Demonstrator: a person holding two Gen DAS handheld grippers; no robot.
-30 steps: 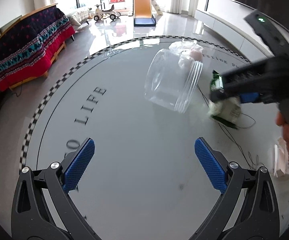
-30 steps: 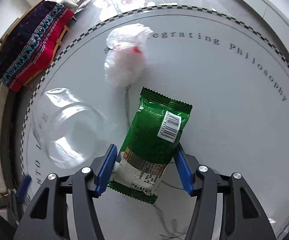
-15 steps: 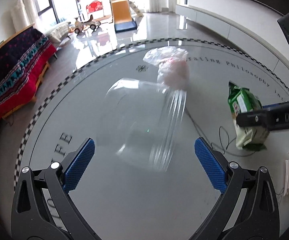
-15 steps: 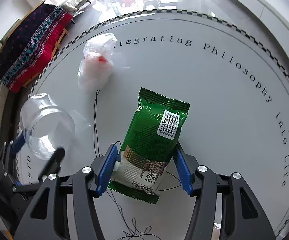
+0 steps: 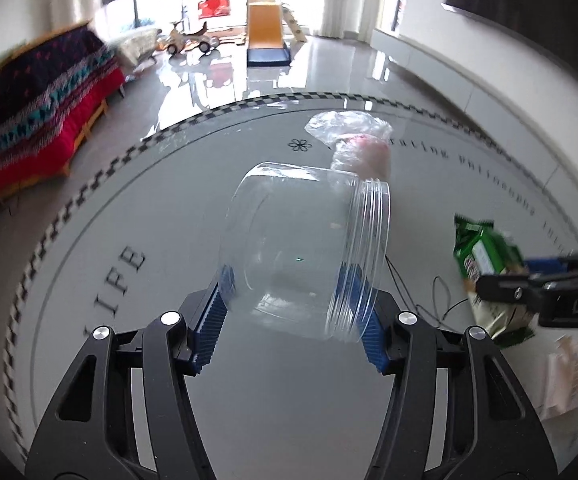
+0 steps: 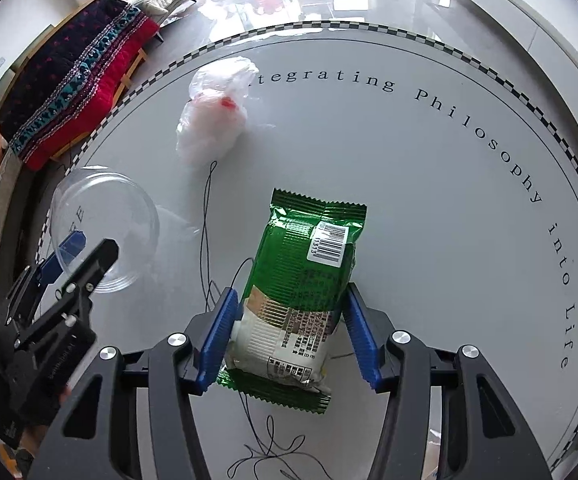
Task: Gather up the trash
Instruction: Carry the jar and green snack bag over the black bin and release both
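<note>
The left hand-held gripper [image 5: 295, 312] clamps the clear round plastic jar [image 5: 305, 248] on its side; the right hand-held gripper [image 6: 289, 334] pinches the green foil snack packet [image 6: 303, 284] above the round white surface [image 6: 429, 200]. Best aim the packet narrow-end first at the jar's mouth.

One clear jar [image 5: 305, 248], one green snack packet [image 6: 305, 280], one crumpled plastic bag [image 6: 213, 120], one black thread [image 6: 209, 220], two grippers.
</note>
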